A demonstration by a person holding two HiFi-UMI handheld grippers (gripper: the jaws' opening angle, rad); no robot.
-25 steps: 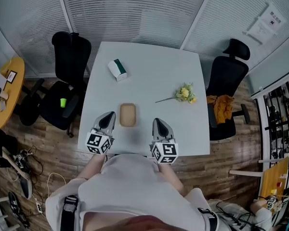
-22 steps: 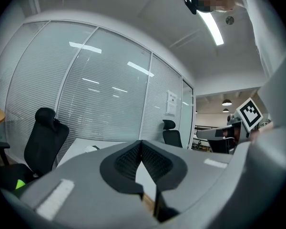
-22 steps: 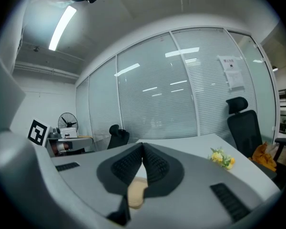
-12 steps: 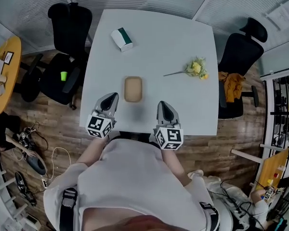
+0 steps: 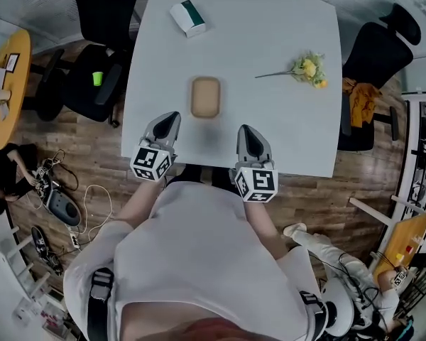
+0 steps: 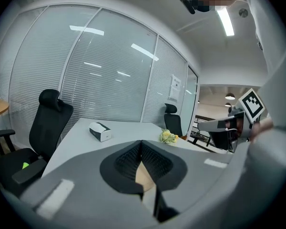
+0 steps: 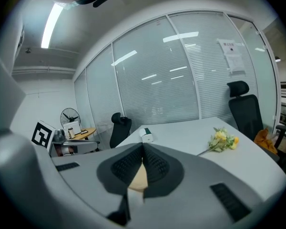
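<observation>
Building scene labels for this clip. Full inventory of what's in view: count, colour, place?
table: 1, white, centre
tray: 1, tan, near part of table, just ahead of both grippers
box: 1, white with green band, table's far left
flowers: 1 bunch, yellow, table's right
office chairs: 2, black, either side of table
small object: 1, green, on left chair
cloth: 1, orange, on right chair
side table: 1, yellow, far left
left gripper: grey, shut, empty
right gripper: grey, shut, empty
</observation>
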